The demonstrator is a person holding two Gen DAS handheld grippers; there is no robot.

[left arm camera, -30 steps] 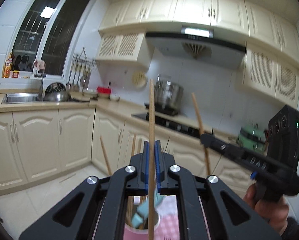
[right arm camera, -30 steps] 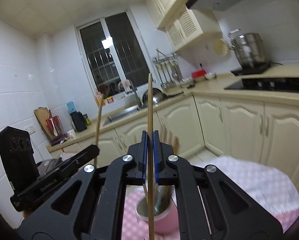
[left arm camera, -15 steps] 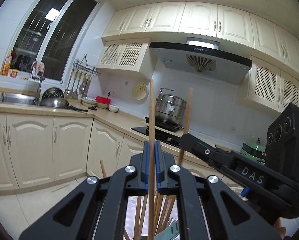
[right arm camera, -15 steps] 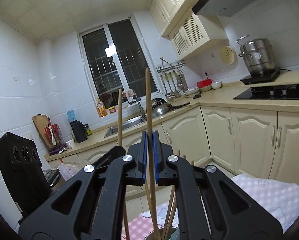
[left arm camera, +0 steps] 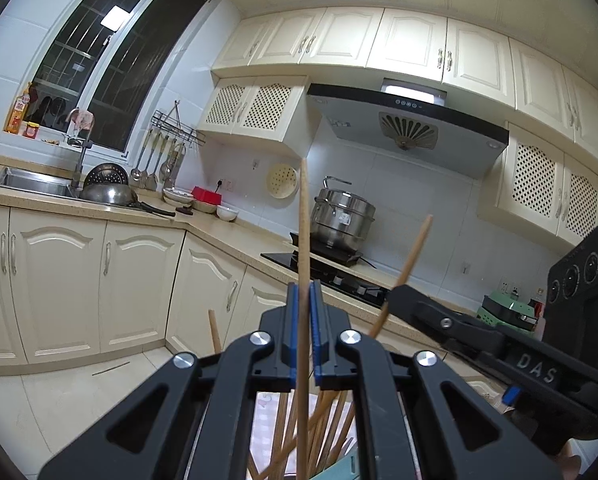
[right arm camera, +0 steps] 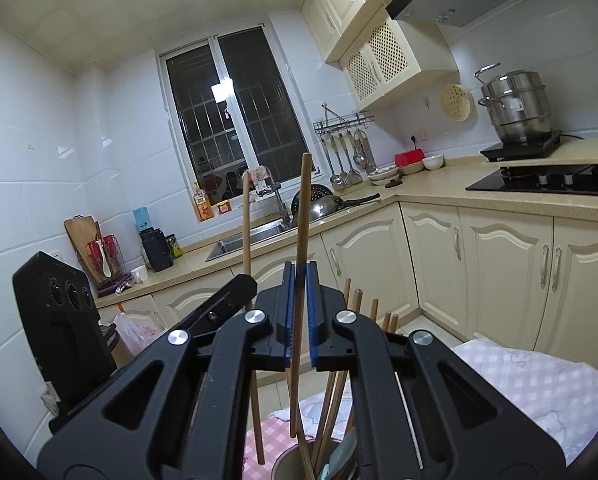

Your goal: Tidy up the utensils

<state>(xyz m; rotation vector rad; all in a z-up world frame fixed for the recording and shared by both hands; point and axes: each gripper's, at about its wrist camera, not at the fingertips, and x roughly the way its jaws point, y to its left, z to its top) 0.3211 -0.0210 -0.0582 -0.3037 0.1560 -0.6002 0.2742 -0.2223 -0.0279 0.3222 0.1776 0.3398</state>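
My left gripper (left arm camera: 303, 332) holds a wooden chopstick (left arm camera: 303, 240) upright between its blue pads; a slight gap shows beside the stick. Below it several chopsticks (left arm camera: 331, 420) stand bunched together. My right gripper (right arm camera: 298, 312) has a second chopstick (right arm camera: 301, 220) between its pads, tilted a little, with small gaps at its sides. Its lower end reaches down toward a round utensil cup (right arm camera: 287, 466) holding several chopsticks. The right gripper also shows in the left wrist view (left arm camera: 439, 320), and the left gripper in the right wrist view (right arm camera: 235, 292), each with its chopstick.
The cup stands on a pink checked cloth (right arm camera: 539, 376). Cream cabinets (left arm camera: 79, 288), a sink (right arm camera: 251, 236), a hob (left arm camera: 331, 272) with a steel pot (left arm camera: 345, 216) line the walls. A stray stick (left arm camera: 111, 368) lies on the floor.
Both grippers have tilted upward, so the cup sank to the bottom edge of the views. The chopsticks moved down toward the cup, and the jaws have eased slightly apart.
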